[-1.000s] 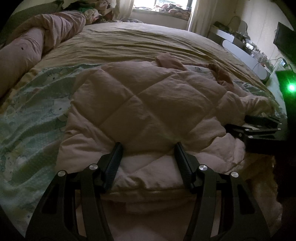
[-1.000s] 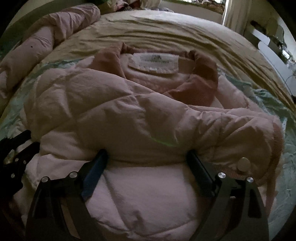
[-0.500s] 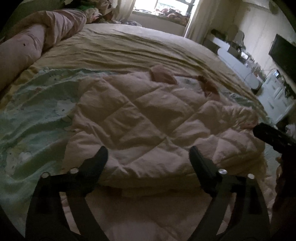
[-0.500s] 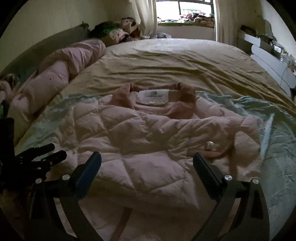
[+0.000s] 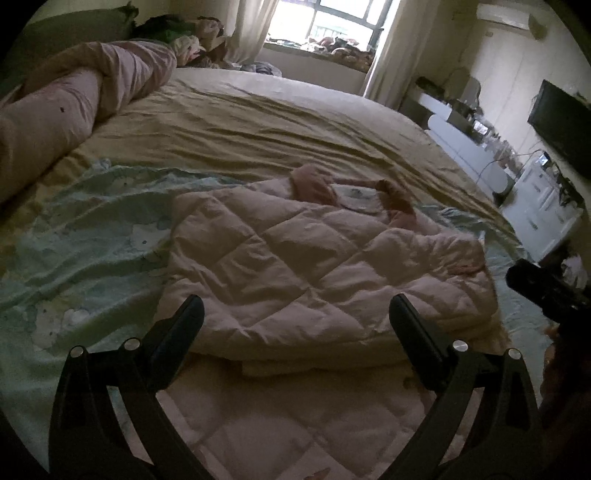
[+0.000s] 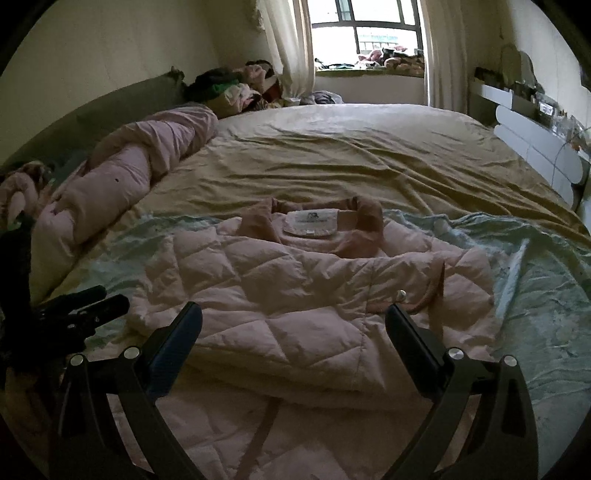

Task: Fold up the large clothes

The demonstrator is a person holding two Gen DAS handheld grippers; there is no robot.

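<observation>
Folded jacket [image 5: 314, 273] on the bed [image 5: 258, 122]
Left gripper [image 5: 295, 317] and right gripper [image 6: 293, 321] both gape wide above its near edge, jaws just spread, nothing between them; collar [image 6: 364, 214] faces the window

a lived-in home bedroom: a wide bed [image 6: 332, 162] with rumpled sheets, a curtained window [image 6: 369, 33], clothes heaped [image 6: 236, 88] by the headboard.

1 quilted jacket [image 6: 306, 295], 2 hand-held grippers [image 5: 295, 314], 1 bed [image 6: 351, 155]
</observation>
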